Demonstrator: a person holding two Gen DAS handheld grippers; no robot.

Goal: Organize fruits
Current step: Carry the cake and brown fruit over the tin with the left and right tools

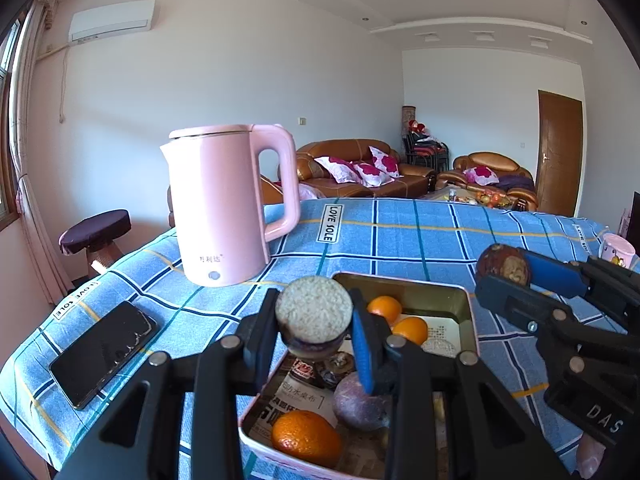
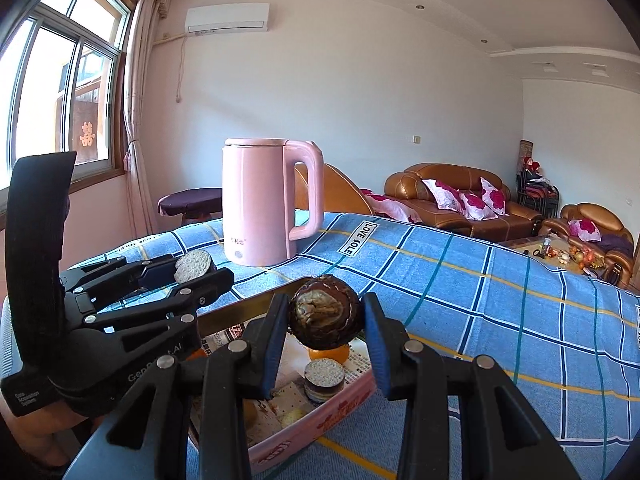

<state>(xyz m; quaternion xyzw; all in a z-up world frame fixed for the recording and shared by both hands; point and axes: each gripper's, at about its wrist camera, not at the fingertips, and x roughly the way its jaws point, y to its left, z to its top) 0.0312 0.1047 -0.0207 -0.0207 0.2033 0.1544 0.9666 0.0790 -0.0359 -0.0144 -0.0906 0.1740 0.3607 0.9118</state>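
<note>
Fruits [image 1: 305, 436] lay in the tin [image 1: 466, 300] at lower centre; we had the left gripper [image 1: 314, 320] clamped on a pale-topped purple piece [image 1: 314, 312], the right gripper [image 2: 326, 320] on a brown wrinkled fruit [image 2: 326, 312], both above it.

- The blue checked tablecloth [image 1: 400, 232] carries white "LOVE SOLE" labels [image 1: 333, 223].
- The black right gripper [image 1: 505, 274] body reads "DAS".
- The black left gripper [image 2: 195, 265] body reads "Data Acquisition System".
</note>
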